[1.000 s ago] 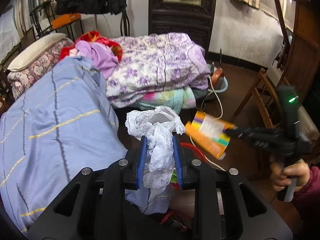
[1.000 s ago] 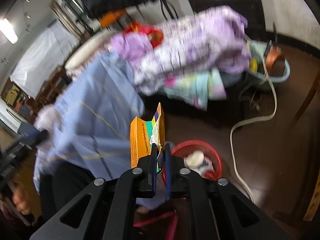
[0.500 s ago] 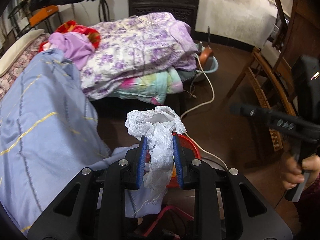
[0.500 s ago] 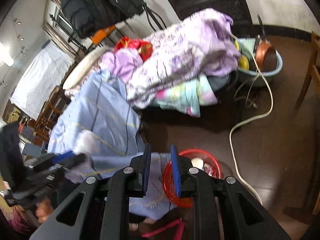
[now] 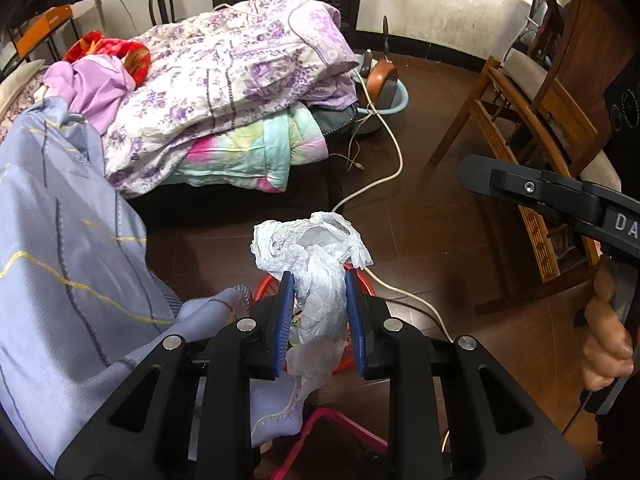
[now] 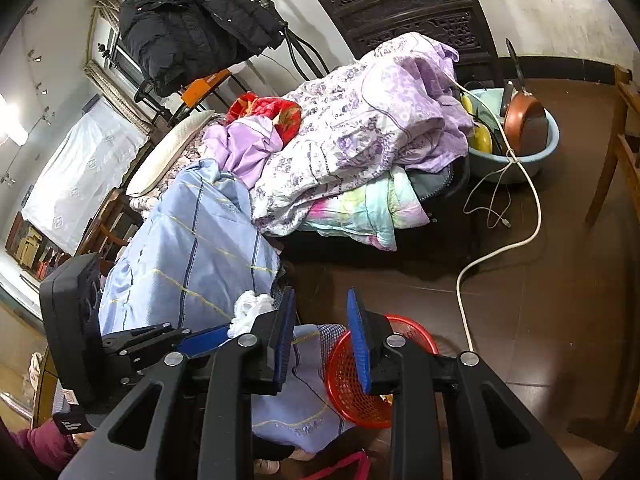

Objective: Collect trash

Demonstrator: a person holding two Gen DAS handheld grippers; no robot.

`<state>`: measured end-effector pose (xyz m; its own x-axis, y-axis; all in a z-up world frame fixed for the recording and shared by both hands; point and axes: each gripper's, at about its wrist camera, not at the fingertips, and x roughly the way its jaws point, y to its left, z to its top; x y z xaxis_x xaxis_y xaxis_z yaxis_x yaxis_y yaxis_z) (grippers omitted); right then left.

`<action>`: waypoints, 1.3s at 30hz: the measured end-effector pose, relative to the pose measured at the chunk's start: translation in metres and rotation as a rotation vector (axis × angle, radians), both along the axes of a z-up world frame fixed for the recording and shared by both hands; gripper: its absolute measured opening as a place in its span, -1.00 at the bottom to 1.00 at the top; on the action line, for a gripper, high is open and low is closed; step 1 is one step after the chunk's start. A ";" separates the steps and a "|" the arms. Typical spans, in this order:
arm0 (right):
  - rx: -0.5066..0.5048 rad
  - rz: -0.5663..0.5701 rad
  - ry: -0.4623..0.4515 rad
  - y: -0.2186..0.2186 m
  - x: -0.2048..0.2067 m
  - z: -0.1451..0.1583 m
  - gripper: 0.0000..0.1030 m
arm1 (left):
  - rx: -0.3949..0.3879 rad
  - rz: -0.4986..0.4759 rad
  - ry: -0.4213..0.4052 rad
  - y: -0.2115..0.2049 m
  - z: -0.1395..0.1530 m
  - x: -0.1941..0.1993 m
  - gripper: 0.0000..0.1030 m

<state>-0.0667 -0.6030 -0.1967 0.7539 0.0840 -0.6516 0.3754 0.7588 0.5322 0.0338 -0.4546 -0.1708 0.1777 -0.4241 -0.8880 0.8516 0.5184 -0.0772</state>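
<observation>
My left tongs (image 5: pixel 320 280) clench the crumpled white plastic bag (image 5: pixel 316 248) above the red basket (image 6: pixel 352 384); my right tongs (image 6: pixel 320 300), at three o'clock, are opening, empty.

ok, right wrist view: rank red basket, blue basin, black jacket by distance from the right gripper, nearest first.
Measured from the right gripper, whose jaws are opening with nothing between them:
1. red basket, on the floor just below and right of the fingers.
2. blue basin, on the floor far right, past the bedding.
3. black jacket, hanging at the wall, top left.
</observation>
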 end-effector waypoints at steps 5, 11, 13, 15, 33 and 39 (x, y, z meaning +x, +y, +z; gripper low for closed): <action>-0.002 0.002 0.004 0.001 0.000 0.000 -0.46 | 0.035 0.000 -0.013 -0.006 -0.009 -0.001 -0.05; -0.018 0.009 -0.002 0.004 0.000 0.008 -0.46 | 0.020 0.027 -0.061 0.002 0.003 -0.002 0.38; -0.033 0.018 -0.002 0.008 -0.001 0.014 -0.45 | 0.008 0.046 -0.076 0.008 0.012 -0.002 0.38; -0.052 0.030 0.005 0.013 -0.001 0.021 -0.42 | 0.001 0.061 -0.088 0.012 0.019 -0.003 0.38; -0.229 0.115 0.235 0.066 -0.023 0.058 0.31 | 0.002 0.201 -0.181 0.072 0.062 -0.040 0.60; -0.288 0.138 0.230 0.081 -0.040 0.078 0.39 | -0.006 0.212 -0.217 0.083 0.075 -0.058 0.60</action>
